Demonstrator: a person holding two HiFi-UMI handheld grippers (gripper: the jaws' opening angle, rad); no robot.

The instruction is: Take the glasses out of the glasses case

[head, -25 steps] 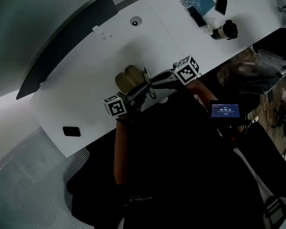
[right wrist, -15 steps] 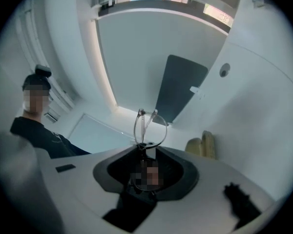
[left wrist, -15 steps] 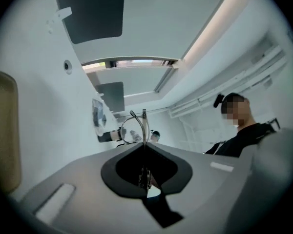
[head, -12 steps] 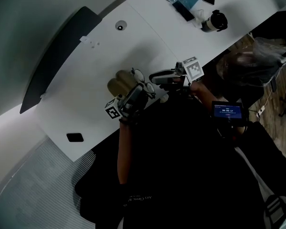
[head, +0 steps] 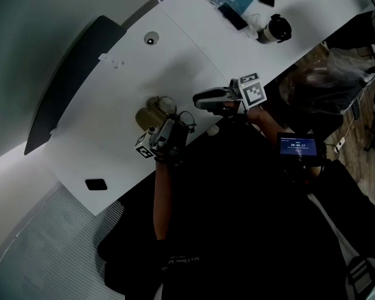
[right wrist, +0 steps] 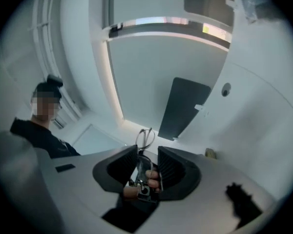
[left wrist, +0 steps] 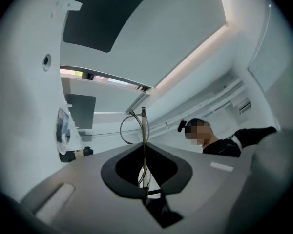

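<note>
head view: left gripper (head: 174, 129) holds the glasses (head: 185, 120) raised just beside the tan glasses case (head: 151, 112) on the table (head: 100, 105).
left gripper view: jaws pressed together, pinching the thin frame.
right gripper view: right gripper (right wrist: 147, 155) jaws spread, gripping nothing; glasses visible through the gap.
step: take-out looks essentially done.
next: gentle set-down, keep frame unbent.

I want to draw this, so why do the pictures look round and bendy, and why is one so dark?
Head view: dim, with the clothing almost black, and the edge of the white table bows. Left gripper view: a round wide-angle picture with black corners; the light strip bends, while the glasses look sharp. Right gripper view: round too, with a bright band glaring on top.
</note>
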